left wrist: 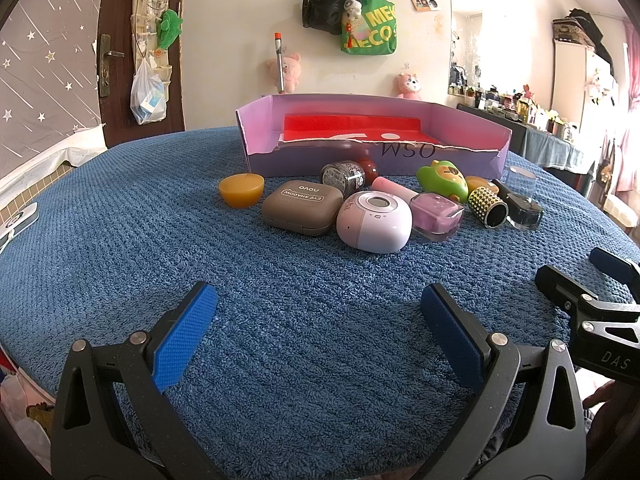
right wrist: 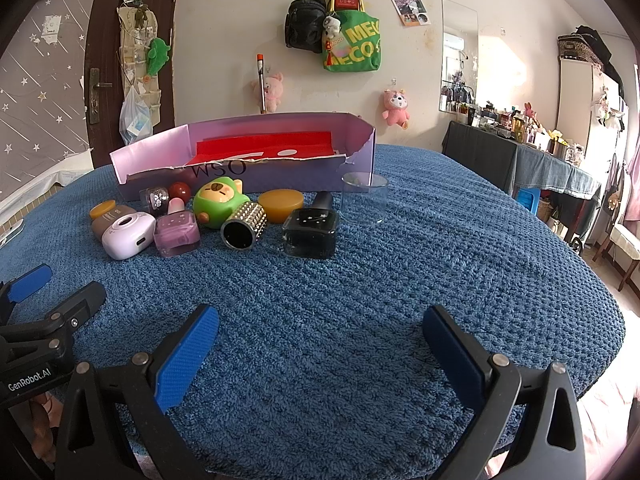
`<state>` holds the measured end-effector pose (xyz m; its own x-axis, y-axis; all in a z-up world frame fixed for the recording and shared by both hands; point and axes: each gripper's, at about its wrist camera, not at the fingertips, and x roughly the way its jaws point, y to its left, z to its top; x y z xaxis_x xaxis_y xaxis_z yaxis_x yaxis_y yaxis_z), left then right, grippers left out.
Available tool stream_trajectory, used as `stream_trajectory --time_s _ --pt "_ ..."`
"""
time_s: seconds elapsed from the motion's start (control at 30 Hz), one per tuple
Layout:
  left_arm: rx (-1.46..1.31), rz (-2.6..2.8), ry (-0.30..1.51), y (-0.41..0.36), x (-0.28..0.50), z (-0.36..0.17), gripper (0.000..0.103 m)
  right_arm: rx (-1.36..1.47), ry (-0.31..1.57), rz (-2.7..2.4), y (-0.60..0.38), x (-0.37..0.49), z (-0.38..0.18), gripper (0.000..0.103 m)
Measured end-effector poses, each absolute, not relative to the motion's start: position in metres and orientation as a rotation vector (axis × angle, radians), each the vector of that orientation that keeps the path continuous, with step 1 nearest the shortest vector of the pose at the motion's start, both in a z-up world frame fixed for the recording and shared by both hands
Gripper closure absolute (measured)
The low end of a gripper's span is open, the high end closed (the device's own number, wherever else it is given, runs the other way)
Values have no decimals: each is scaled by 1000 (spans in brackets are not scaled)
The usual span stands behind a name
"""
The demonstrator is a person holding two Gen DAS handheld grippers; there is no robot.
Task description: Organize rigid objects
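Both grippers hang spread wide with nothing between their pads — the left gripper (left wrist: 319, 334) low in its frame, the right gripper (right wrist: 320, 354) likewise, over the blue towel (left wrist: 280, 360). Mid-frame, a cluster of small things lies just before the purple box (left wrist: 372, 160): a brown eyeshadow case (left wrist: 302, 207), a pink round device (left wrist: 374, 221), a studded tube (right wrist: 244, 226), a black bottle (right wrist: 311, 232) — and a clear cup (right wrist: 365, 197) at the cluster's right end.
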<state>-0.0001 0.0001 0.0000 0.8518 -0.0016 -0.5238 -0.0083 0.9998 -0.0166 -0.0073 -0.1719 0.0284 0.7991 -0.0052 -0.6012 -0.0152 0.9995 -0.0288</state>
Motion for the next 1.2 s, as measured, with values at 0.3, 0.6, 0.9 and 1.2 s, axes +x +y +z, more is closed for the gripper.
stream_trajectory --time_s 0.3,0.6,0.9,1.2 --pt "-18 4 551 0 0 0 0 -33 645 5 -172 -7 28 0" --pt "-18 3 550 0 0 0 0 -32 644 5 -172 -8 29 0" --pt "-17 -2 549 -2 -1 1 0 -32 637 3 -170 -10 28 0" --pt "-21 -29 573 6 8 6 0 -18 648 21 -174 -7 32 0"
